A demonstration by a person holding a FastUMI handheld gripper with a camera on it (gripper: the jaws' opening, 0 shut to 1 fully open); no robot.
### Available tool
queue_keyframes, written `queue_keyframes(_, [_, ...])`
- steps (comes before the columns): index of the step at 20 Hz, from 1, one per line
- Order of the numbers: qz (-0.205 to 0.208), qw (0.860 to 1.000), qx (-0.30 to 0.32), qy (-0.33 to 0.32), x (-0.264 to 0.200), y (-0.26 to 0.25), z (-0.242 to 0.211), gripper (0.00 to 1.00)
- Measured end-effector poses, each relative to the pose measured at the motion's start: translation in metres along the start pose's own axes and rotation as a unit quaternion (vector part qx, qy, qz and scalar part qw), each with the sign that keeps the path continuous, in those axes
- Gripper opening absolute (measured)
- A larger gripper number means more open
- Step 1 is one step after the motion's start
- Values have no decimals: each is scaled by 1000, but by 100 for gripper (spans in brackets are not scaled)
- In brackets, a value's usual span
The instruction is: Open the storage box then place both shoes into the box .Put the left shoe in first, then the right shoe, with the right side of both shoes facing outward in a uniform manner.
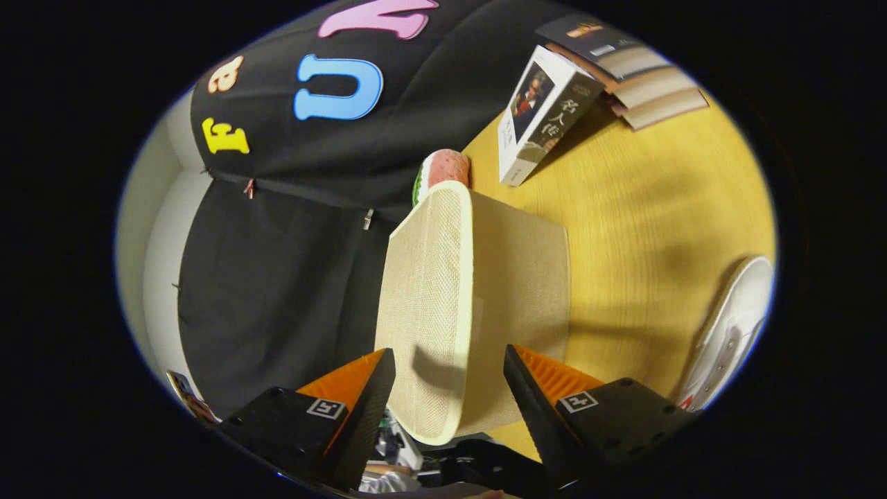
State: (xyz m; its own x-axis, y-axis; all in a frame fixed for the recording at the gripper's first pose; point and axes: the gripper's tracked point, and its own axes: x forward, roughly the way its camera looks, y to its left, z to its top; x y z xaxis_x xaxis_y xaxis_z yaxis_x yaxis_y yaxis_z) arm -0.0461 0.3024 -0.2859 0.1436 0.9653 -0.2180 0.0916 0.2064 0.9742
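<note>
The view is rolled on its side. A beige fabric storage box point(520, 291) stands on the yellow wooden table point(644, 208), its woven lid point(423, 291) turned toward the booth wall. My gripper point(449, 353) is open, and the near rim of the lid lies between its two fingers; neither finger clearly presses on it. One finger lies over the lid's face, the other over the box's side wall. A white shoe point(734, 333) rests on the table off to the side of the box, partly cut off.
A white boxed book point(544, 114) stands tilted beyond the box, with a stack of books point(634, 76) behind it. A red and green watermelon-like object point(443, 170) peeks out behind the box's far end. The black cloth wall hangs close by the lid.
</note>
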Motion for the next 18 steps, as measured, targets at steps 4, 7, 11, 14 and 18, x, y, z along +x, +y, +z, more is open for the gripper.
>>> queue_keyframes(4, [20, 999, 45, 5, 2, 6, -2, 47])
queue_keyframes(7, [8, 1000, 27, -7, 1, 8, 0, 15])
queue_keyframes(11, [58, 998, 6, -34, -15, 65, 0, 5])
queue_keyframes(14, [70, 996, -37, -51, -17, 110, 1, 5])
queue_keyframes(18, [51, 991, -110, -55, 3, 161, -8, 7])
